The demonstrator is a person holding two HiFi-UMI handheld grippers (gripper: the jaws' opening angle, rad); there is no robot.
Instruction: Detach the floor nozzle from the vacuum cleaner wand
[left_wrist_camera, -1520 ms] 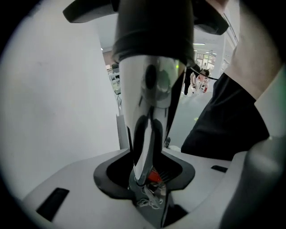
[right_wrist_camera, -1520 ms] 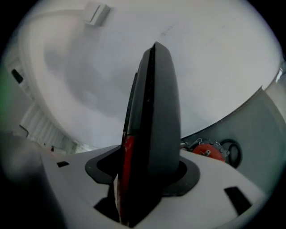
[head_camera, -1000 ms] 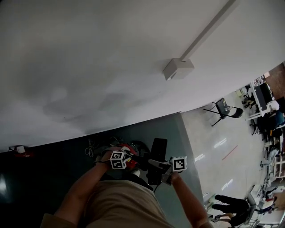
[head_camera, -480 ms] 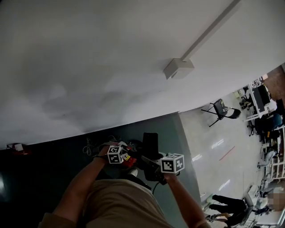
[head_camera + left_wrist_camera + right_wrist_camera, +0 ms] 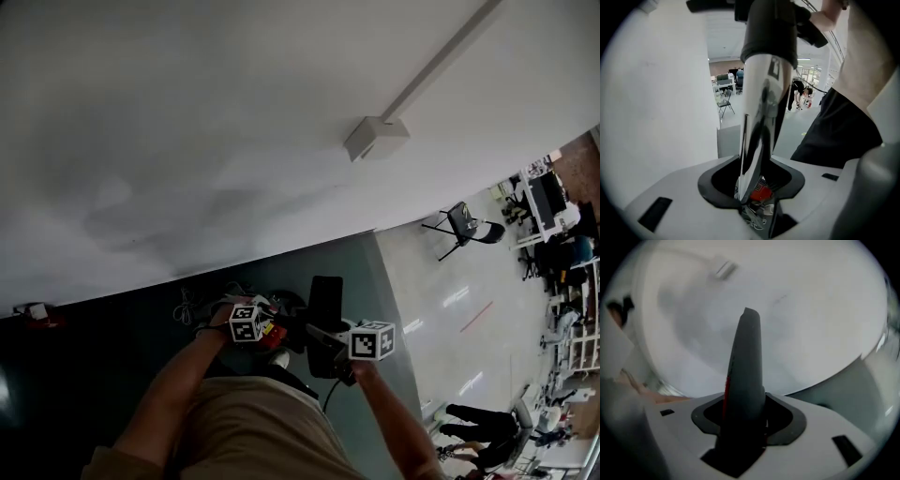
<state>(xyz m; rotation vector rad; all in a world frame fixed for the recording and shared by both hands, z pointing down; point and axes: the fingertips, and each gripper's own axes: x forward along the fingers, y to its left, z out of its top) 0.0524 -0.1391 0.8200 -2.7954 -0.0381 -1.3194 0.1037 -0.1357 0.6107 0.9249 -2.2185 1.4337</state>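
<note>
Close in front of the person in the head view, the black floor nozzle [image 5: 325,298] stands up between the two marker cubes. My right gripper [image 5: 339,351] is shut on it. In the right gripper view the dark grey nozzle [image 5: 745,366], with a red strip down one edge, fills the gap of the right gripper [image 5: 740,430]. My left gripper [image 5: 272,334] is shut on the vacuum wand. In the left gripper view the shiny metal wand [image 5: 761,108] runs up from the left gripper [image 5: 757,206] to a dark collar [image 5: 769,28]. The joint between the wand and the nozzle is hidden.
A white wall with a cable duct and junction box [image 5: 375,139] fills the upper head view. Loose cables [image 5: 192,307] lie on the dark floor at the left. A folding chair [image 5: 469,225], desks and a bending person [image 5: 487,427] are at the far right.
The right gripper has rolled with the nozzle in it, and the nozzle has shifted a little to the left. The left gripper and the wand have stayed in place.
</note>
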